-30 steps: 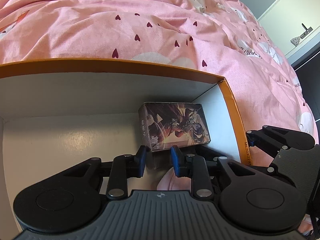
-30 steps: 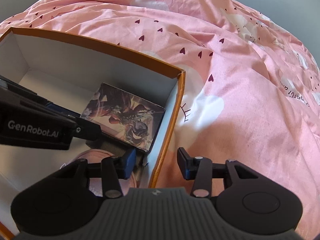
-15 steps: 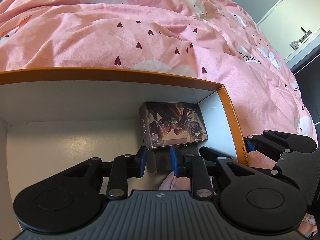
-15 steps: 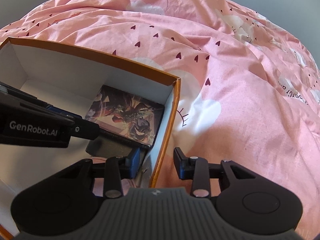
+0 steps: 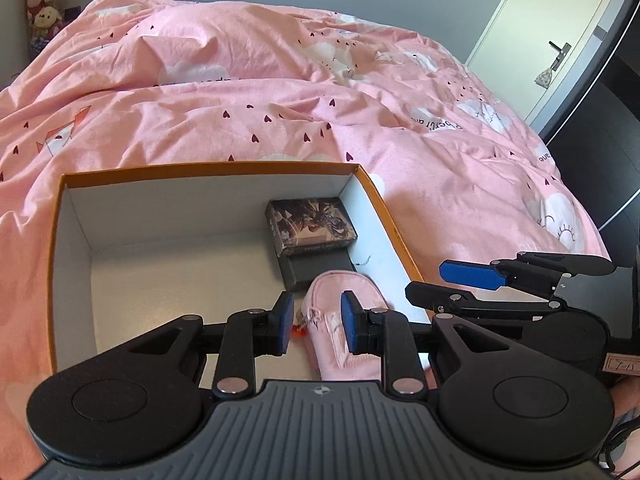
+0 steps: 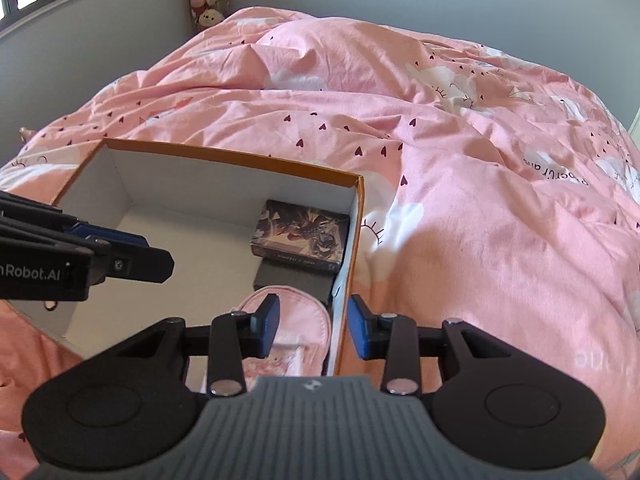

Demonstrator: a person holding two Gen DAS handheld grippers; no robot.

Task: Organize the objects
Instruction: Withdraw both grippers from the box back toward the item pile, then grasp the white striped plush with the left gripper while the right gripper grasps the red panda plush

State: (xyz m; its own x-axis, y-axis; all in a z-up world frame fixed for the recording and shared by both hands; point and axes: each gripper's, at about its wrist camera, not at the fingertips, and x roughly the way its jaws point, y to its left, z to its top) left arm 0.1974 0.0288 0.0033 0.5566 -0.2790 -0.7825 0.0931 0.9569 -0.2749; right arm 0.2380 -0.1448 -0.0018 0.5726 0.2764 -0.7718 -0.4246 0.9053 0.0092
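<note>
Two wrist views, angled down, close above the shared box [image 5: 208, 171], bed [image 6: 500, 208] beyond

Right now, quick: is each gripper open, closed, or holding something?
Left gripper: jaws slightly apart, holding nothing.
Right gripper: jaws open, holding nothing.

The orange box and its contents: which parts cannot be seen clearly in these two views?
- Pink pouch: its near end is hidden behind the left gripper in the left wrist view.
- Dark flat item under the printed card box: mostly covered, so what it is cannot be told.
- Orange box: its near wall is hidden by the gripper bodies in both views.
- Print on the card box: too small to read.
</note>
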